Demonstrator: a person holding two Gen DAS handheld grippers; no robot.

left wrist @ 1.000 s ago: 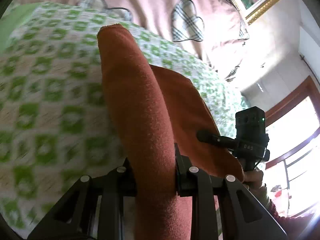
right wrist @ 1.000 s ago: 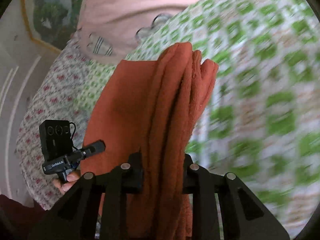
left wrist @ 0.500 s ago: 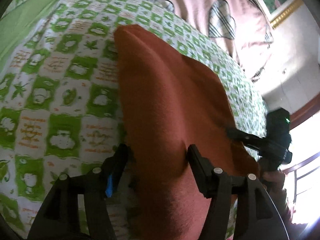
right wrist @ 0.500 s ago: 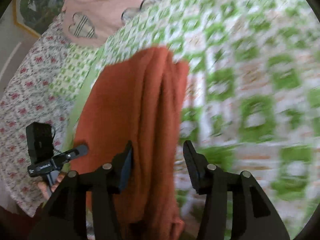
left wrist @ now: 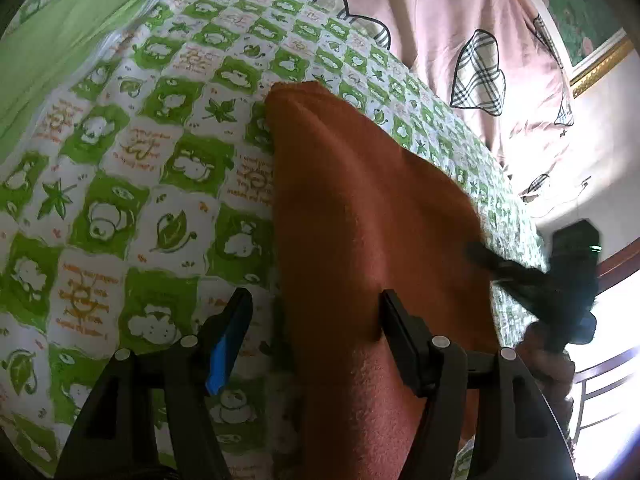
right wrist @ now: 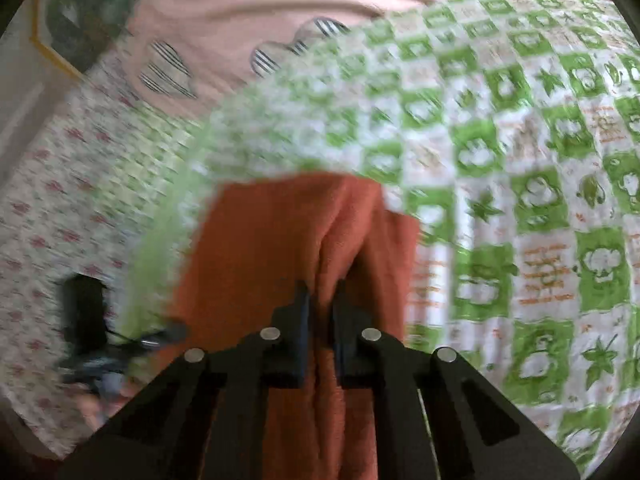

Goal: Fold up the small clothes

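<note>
A rust-orange fleece cloth (left wrist: pixel 360 216) lies folded on the green-and-white checked bedspread (left wrist: pixel 120 184). My left gripper (left wrist: pixel 316 304) is open, its jaws wide apart, with the near end of the cloth lying between them. In the right wrist view the same cloth (right wrist: pixel 280 240) shows blurred. My right gripper (right wrist: pixel 322 300) is shut on a raised fold of the cloth at its near edge. Each gripper shows in the other's view, at the far side of the cloth.
A pink quilt with plaid hearts (left wrist: pixel 460 40) lies beyond the bedspread. A floral sheet (right wrist: pixel 48 200) covers the bed's left side in the right wrist view. A framed picture (left wrist: pixel 592 40) hangs on the wall, and a window (left wrist: pixel 616 340) is at the right.
My left gripper opened and let go of the cloth, which now lies flat. My right gripper opened half a second ago and has closed again on a fold of the cloth.
</note>
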